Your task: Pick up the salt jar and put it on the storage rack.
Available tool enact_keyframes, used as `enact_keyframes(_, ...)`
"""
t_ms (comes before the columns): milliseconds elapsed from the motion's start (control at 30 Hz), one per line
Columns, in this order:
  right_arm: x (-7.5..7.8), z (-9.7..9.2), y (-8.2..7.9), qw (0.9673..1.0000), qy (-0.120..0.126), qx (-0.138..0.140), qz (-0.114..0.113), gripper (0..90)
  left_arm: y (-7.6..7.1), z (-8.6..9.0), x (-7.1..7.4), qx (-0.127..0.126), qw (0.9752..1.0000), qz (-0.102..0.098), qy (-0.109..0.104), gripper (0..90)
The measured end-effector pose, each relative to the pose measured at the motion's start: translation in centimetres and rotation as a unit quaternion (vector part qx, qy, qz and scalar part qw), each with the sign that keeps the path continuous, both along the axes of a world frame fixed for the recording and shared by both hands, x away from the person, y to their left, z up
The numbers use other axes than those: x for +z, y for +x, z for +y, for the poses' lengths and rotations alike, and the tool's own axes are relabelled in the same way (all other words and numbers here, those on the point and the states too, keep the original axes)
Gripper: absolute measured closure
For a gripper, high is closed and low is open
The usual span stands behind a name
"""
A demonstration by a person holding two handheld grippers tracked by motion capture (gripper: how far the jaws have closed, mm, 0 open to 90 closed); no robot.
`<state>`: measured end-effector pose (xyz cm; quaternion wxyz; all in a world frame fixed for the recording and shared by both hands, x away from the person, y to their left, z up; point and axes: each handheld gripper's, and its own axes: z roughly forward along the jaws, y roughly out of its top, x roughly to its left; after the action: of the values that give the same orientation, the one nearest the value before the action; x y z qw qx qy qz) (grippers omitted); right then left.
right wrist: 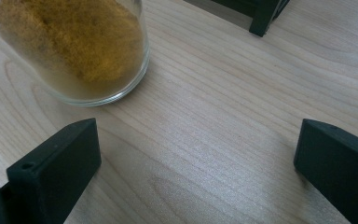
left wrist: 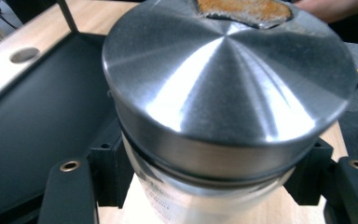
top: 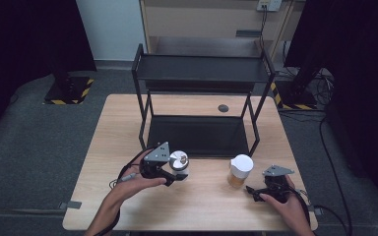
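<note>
My left gripper (top: 174, 173) is clenched on a jar (top: 179, 163) with a brushed metal lid (left wrist: 223, 84); in the left gripper view both jaws press the clear glass just under the lid's rim, one on each side. From above, the jar sits at the front edge of the rack (top: 199, 101), near its lower shelf (top: 197, 135), and seems to be off the table (top: 128, 123), though I cannot confirm a gap beneath it.

My right gripper (top: 256, 191) rests low on the table near the front right, jaws spread wide with nothing but bare wood between them. A second jar (top: 239, 171), white-capped and holding a yellow-brown powder (right wrist: 74, 42), stands just beside it, ahead and to its left, untouched.

Judgement: the step in hand is carrying the metal-lidded jar toward the rack, most likely to a shelf. The second jar is not yet handled.

The next move calls for keeping the jar upright, clearing the near uprights and the shelf's raised lip, setting the base flat on the shelf, and only then easing the jaws apart. The grip sits high on the glass, so a tilt on set-down is the risk to watch. The right gripper is well placed to close on the powder jar afterwards.
</note>
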<state>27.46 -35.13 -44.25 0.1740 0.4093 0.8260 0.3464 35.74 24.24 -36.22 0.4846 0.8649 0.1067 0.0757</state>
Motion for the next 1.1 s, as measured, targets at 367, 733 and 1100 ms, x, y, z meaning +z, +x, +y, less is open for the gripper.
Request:
enact_keyframes(367, 0.0, 0.0, 0.0, 1.0000, 0.000, 0.000, 0.000, 1.2, 2.9, -0.2, 5.2, -0.001, 0.9999, -0.012, 0.005, 29.7)
enact_keyframes(733, 0.0, 0.0, 0.0, 1.0000, 0.000, 0.000, 0.000, 1.2, 4.6, 0.0, 11.3, 0.009, 0.9993, -0.035, 0.007, 29.7)
enact_keyframes(1100, 0.0, 0.0, 0.0, 1.0000, 0.000, 0.000, -0.001, 1.2, 5.6, 0.0, 15.8, 0.021, 0.9985, -0.049, 0.011, 29.7)
